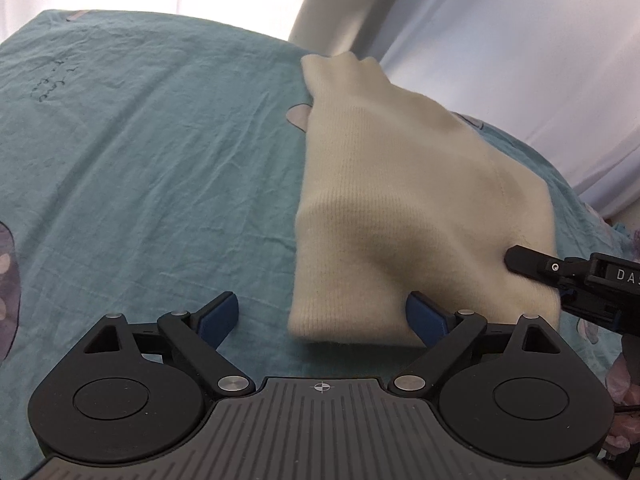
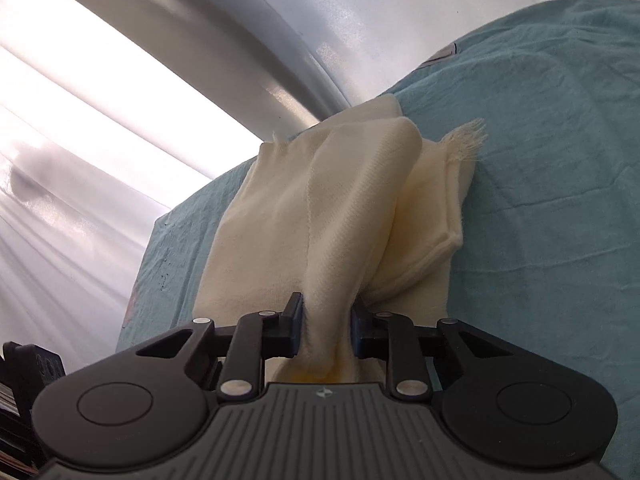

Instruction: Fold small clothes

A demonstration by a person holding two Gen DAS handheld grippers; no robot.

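Observation:
A cream knitted garment (image 1: 400, 200) lies folded on a teal sheet (image 1: 140, 160). My left gripper (image 1: 322, 316) hangs open just above the garment's near edge. Its left blue pad is over bare sheet and its right pad is at the cloth's near hem; the garment's near left corner lies between them, unpinched. In the right wrist view my right gripper (image 2: 326, 320) is shut on a raised ridge of the cream garment (image 2: 320, 208), which bunches between the blue pads. From the left wrist view the right gripper (image 1: 520, 260) comes in at the garment's right side.
The teal sheet (image 2: 560, 160) is wrinkled and spreads wide to the left of the garment. White curtains (image 1: 520, 60) hang behind the far edge. A purple patterned patch (image 1: 6, 280) shows at the sheet's left edge. A frayed cream corner (image 2: 466, 140) sticks out at the garment's far end.

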